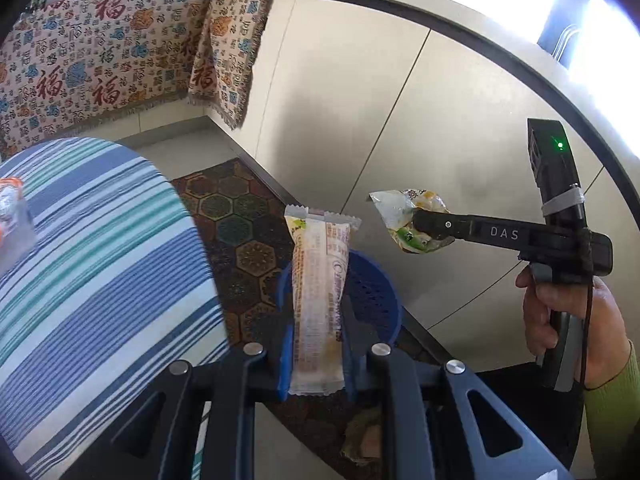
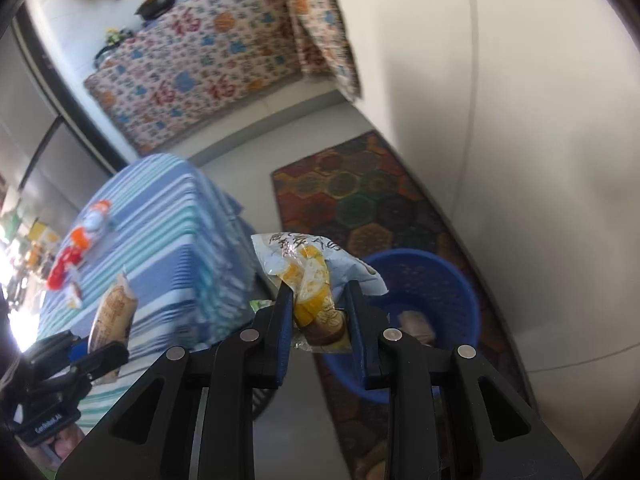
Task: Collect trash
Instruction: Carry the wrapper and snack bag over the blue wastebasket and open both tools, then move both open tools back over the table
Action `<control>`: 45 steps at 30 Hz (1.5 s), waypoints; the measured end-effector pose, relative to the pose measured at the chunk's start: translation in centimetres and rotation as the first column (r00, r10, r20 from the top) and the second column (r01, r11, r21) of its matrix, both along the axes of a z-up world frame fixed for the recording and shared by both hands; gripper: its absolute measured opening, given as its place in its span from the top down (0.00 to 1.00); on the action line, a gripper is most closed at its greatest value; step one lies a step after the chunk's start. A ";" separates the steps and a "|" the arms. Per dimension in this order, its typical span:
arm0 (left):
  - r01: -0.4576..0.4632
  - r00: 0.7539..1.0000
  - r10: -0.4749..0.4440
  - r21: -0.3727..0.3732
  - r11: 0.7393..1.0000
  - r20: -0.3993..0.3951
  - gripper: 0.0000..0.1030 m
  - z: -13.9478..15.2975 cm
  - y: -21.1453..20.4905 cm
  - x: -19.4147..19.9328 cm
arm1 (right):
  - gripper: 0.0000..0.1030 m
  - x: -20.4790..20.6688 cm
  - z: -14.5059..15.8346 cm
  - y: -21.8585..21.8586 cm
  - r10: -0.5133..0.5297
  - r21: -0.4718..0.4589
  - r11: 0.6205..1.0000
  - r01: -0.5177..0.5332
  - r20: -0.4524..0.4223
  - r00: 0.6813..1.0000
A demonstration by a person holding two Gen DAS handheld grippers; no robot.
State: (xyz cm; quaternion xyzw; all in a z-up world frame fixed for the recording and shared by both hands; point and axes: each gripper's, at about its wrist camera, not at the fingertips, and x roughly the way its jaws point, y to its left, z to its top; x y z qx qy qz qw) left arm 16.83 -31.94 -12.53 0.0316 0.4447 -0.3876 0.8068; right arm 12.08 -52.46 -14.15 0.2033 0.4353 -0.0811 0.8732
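At the far left of the left wrist view, the striped bench [image 1: 100, 264] fills the near corner, with a blurred orange and clear thing [image 1: 12, 208] at its edge. Right of it, the left gripper [image 1: 316, 344] is clamped on a long wrapper [image 1: 318, 304]. The wrapper's long axis runs straight along the fingers, its crimped free end pointing away from the camera, up in the picture. It hangs in the air over the near rim of the blue basket [image 1: 372, 292], which stands on the patterned rug [image 1: 236, 216] on the floor, beside a pale cabinet [image 1: 360, 100]. Further right, the right gripper [image 1: 420, 226] comes in from the right, held by a hand [image 1: 568, 320], and pinches a crumpled bag [image 1: 408, 220] whose loose end points left. That bag is up in the air, right of the basket and apart from the wrapper.

In the right wrist view, the wrapper [image 2: 112, 312] shows at the left in the left gripper [image 2: 96, 350], over the bench [image 2: 168, 232]. The bag [image 2: 316, 276] sits between closed fingers at centre, fanning out away from the camera. The basket [image 2: 440, 280] lies just right of it, below.
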 end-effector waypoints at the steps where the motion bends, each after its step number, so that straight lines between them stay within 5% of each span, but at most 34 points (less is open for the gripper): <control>1: 0.002 1.000 -0.002 0.000 1.000 -0.010 0.81 -0.6 -0.8 0.1 | 0.76 -0.3 -0.2 -0.8 -0.016 -0.004 1.000 0.016 -0.005 1.000; 12: 0.055 0.996 -0.052 0.038 0.998 -0.068 0.81 -5.5 -9.8 2.4 | 0.76 -2.1 -3.8 -5.4 -0.116 0.037 0.992 0.117 -0.028 0.993; 22: 0.071 0.994 -0.064 0.083 0.994 -0.089 0.81 -8.3 -12.1 2.8 | 0.75 -2.0 -4.6 -7.3 -0.161 0.100 0.982 0.162 -0.016 0.987; 25: 0.088 0.993 -0.082 0.076 0.993 -0.080 0.79 -8.8 -13.0 3.0 | 0.67 -1.9 -4.5 -7.5 -0.172 0.110 0.979 0.170 0.003 0.985; 27: 0.095 0.992 -0.086 0.099 0.991 -0.090 0.47 -9.5 -13.8 3.3 | 0.49 -1.9 -4.4 -7.7 -0.190 0.113 0.976 0.186 0.020 0.982; 29: 0.078 0.995 -0.071 0.110 0.991 -0.069 0.39 -9.4 -13.9 3.2 | 0.44 -2.0 -4.0 -7.9 -0.213 0.105 0.972 0.209 0.033 0.976; 37: 0.035 0.999 -0.034 0.069 0.997 -0.009 0.39 -5.6 -9.4 2.5 | 0.27 -1.7 -2.7 -6.8 -0.228 0.015 0.974 0.227 0.057 0.972; 45: -0.169 0.983 0.164 0.071 0.983 0.081 0.36 -1.0 6.8 0.0 | 0.08 0.5 -0.8 1.2 -0.058 -0.176 0.981 0.076 0.103 0.993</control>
